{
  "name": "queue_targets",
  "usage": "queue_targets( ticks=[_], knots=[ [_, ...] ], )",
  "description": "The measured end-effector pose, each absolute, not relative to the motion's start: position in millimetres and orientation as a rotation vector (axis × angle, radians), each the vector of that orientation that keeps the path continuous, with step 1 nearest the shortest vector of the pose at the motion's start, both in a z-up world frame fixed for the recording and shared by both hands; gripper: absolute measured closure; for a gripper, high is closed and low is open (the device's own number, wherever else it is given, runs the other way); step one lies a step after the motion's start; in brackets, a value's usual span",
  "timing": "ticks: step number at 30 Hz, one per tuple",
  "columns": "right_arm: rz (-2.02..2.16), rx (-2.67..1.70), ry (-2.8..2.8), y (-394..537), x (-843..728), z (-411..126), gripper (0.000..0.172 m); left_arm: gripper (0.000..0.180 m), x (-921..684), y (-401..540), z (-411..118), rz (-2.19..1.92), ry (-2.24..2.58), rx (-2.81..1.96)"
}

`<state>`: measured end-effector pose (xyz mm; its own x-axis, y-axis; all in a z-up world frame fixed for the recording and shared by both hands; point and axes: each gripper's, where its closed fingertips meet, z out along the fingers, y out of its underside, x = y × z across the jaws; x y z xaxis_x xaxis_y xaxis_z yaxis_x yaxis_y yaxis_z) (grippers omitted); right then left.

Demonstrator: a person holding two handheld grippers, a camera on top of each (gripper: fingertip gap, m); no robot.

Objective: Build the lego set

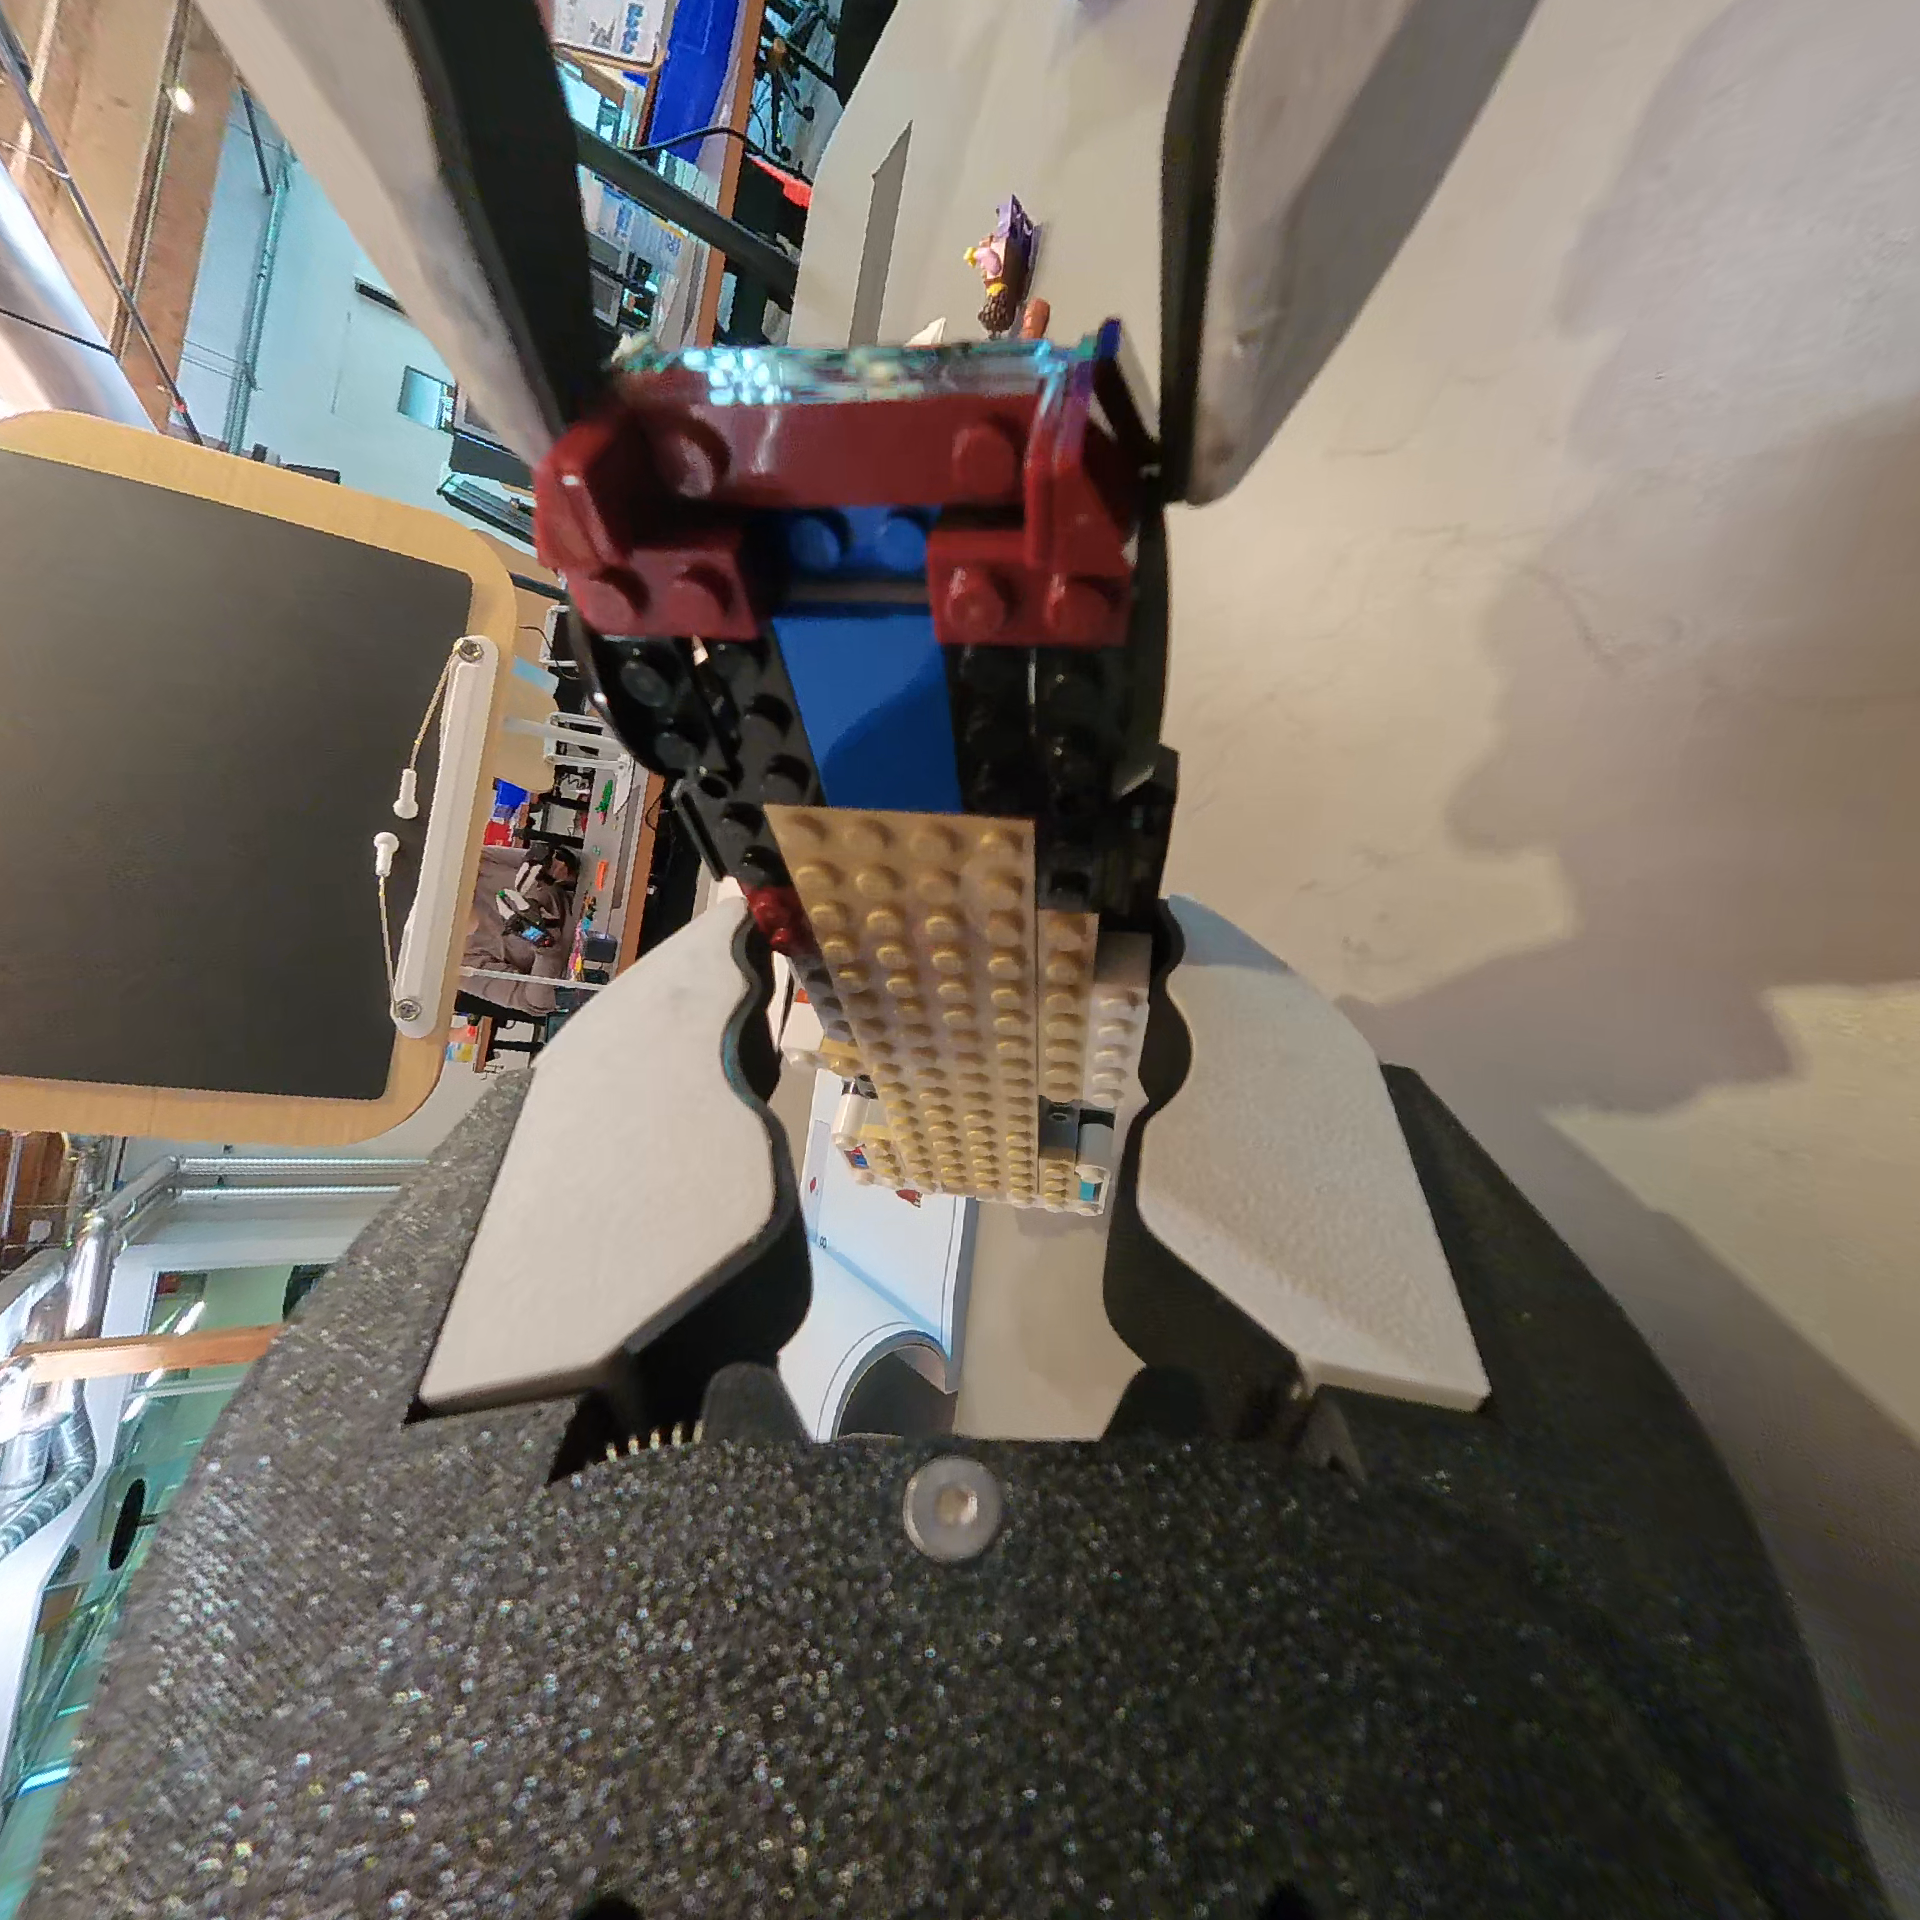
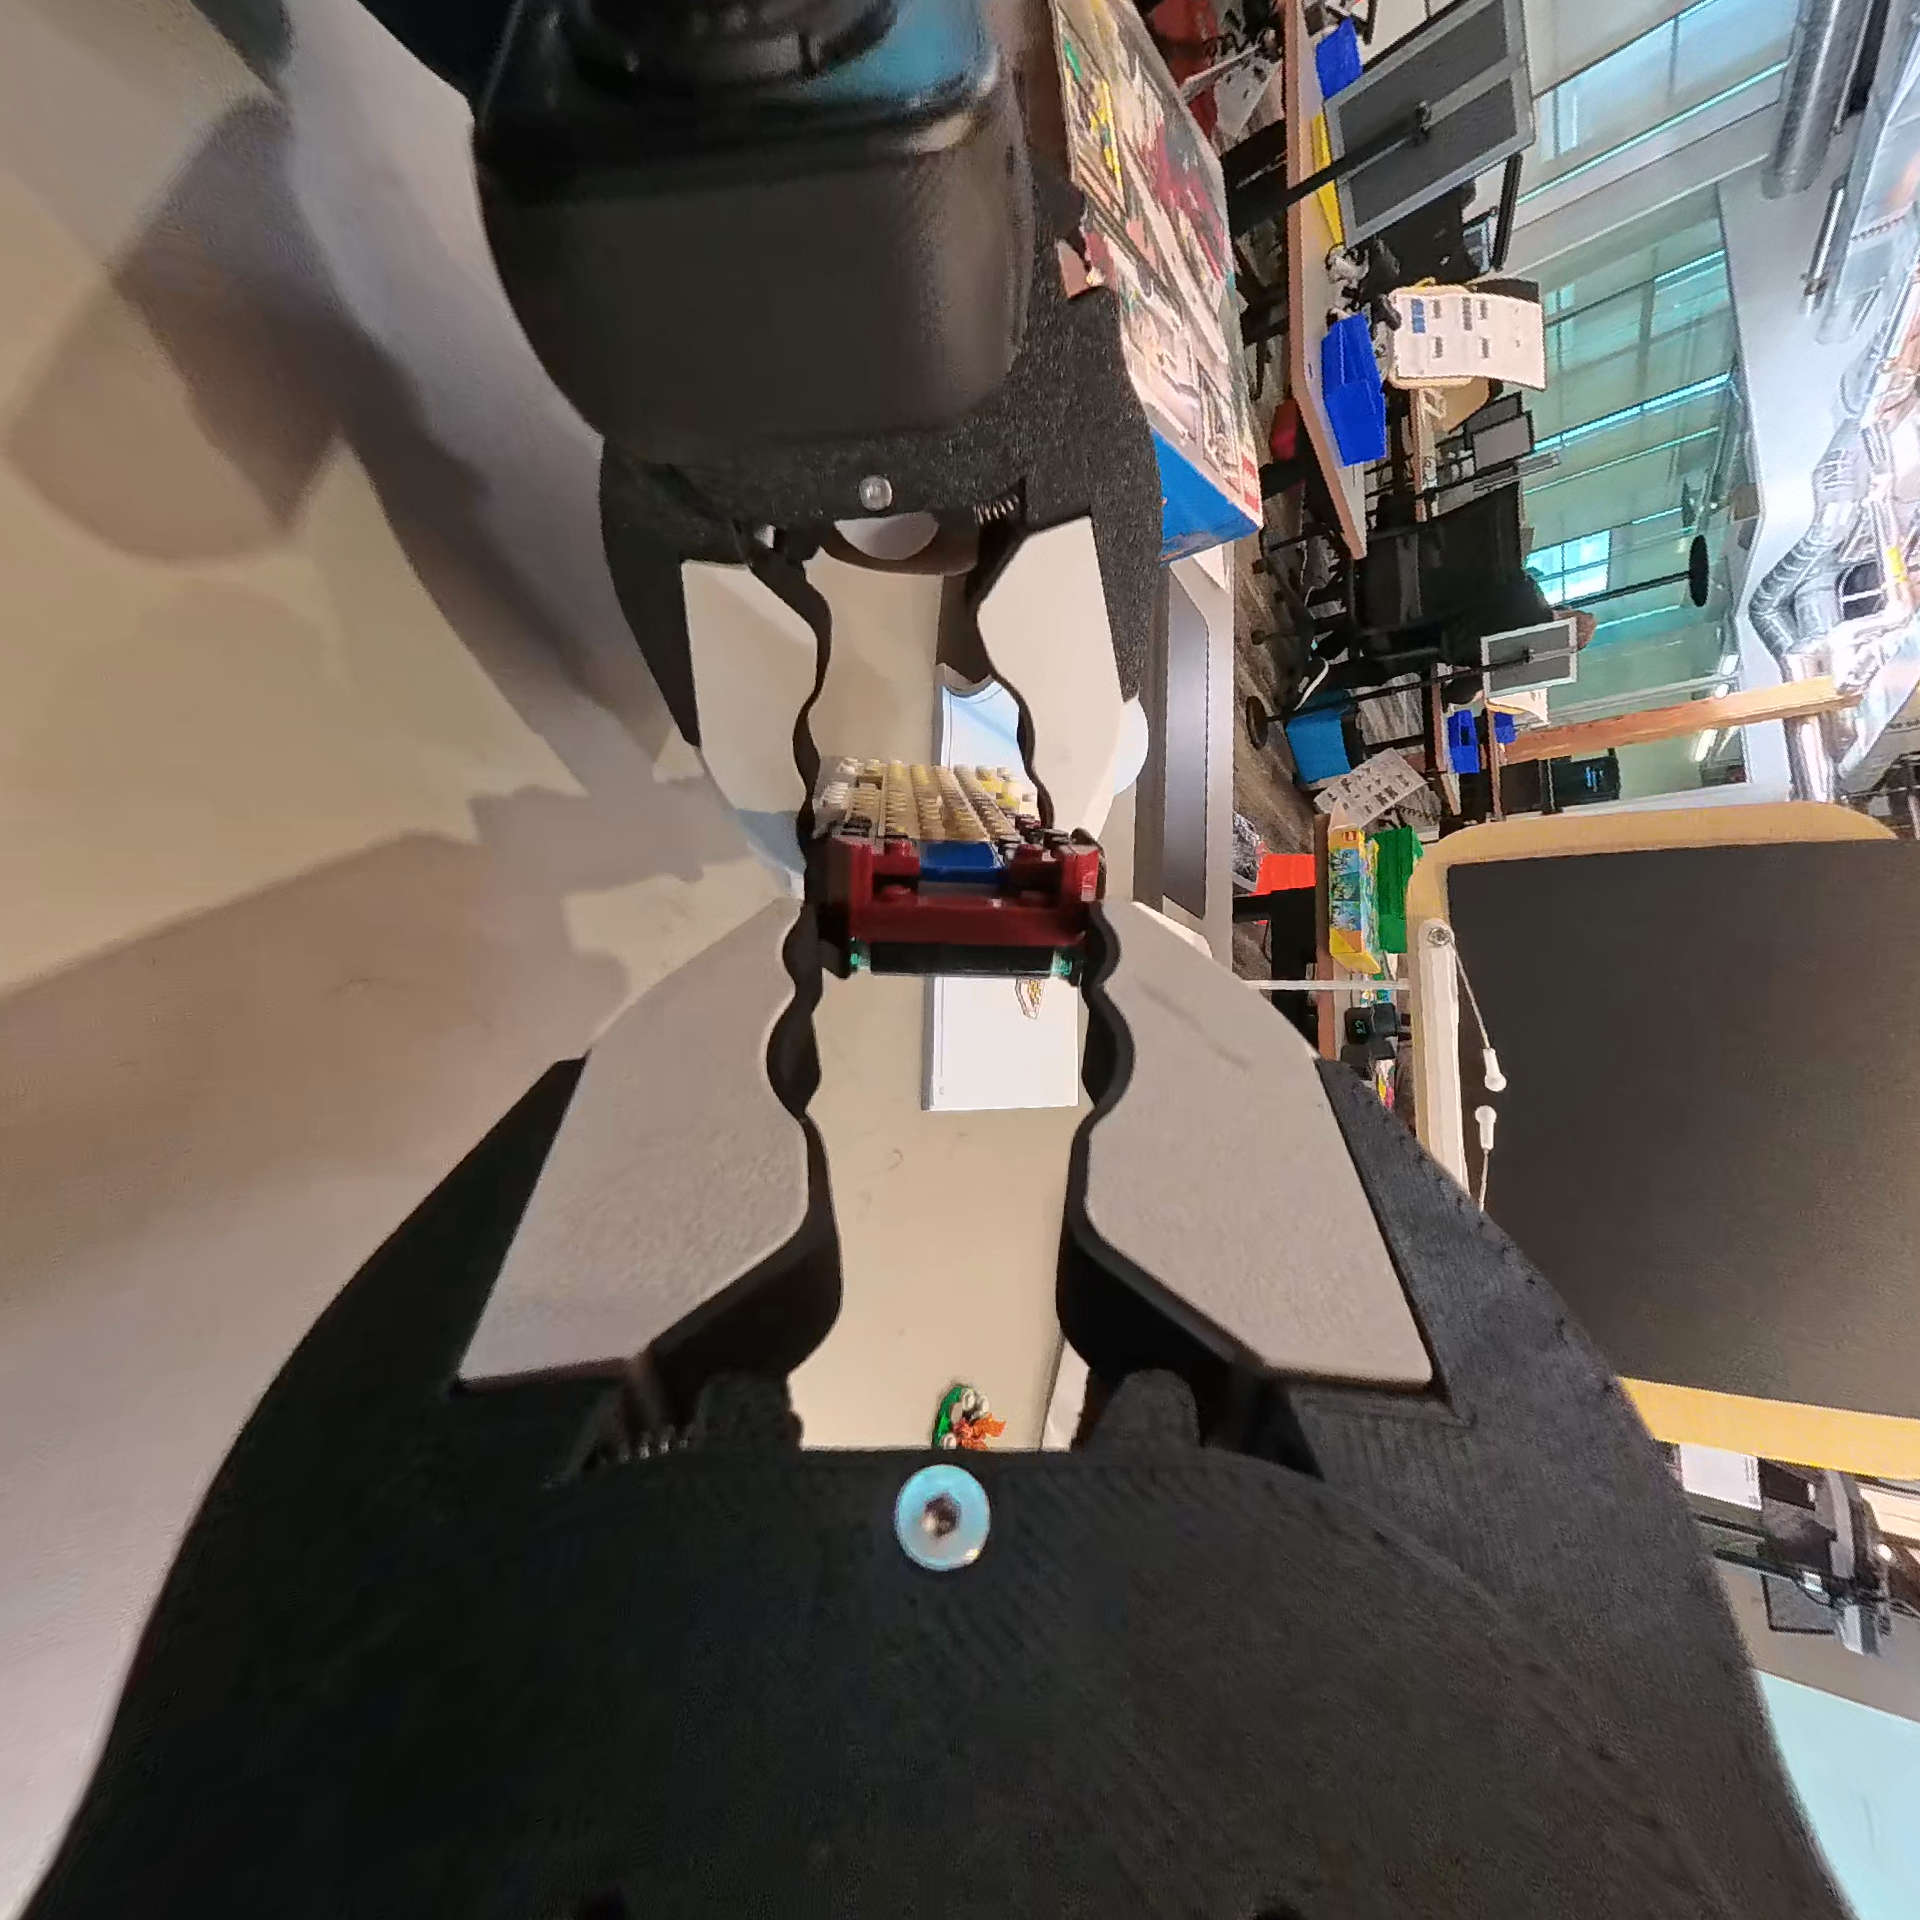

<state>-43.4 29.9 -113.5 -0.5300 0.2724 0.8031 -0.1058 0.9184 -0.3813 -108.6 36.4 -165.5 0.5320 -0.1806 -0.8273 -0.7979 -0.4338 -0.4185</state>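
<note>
Closest to us, left gripper (image 1: 951, 997) pinches the tan-studded end of a brick model (image 1: 904, 727), both pads pressed on its sides. Model runs fwd between the jaws: tan plate, blue strip w/ black sides, dark red end w/ a clear piece on top. Right gripper (image 2: 951, 951) meets that red end from the opposite side; its tips flank it, but we can't tell if pads press or just touch, blur there. White table (image 2: 935, 1247) behind, white card (image 2: 997, 1049) beyond the jaws. Model's underside hidden.
</note>
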Motion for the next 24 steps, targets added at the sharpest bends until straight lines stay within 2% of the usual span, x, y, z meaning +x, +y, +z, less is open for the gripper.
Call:
queue_targets(
  ticks=[13,15,20,24],
  knots=[
    [0.519,-0.212,-2.069,38,-38,-116,0.123,0.111,-100,45,-169,0.903,0.835,-1.95],
    [0.556,-0.288,-2.048,44,-32,-116,0.118,0.112,-99,49,-171,0.91,0.868,-1.972],
    [0.639,-0.506,-1.955,66,4,-122,0.114,0.111,-93,71,-185,0.945,1.14,-2.055],
    [0.673,-0.668,-1.907,81,41,-138,0.115,0.112,-74,103,-195,0.8,1.443,-2.114]
  ],
)
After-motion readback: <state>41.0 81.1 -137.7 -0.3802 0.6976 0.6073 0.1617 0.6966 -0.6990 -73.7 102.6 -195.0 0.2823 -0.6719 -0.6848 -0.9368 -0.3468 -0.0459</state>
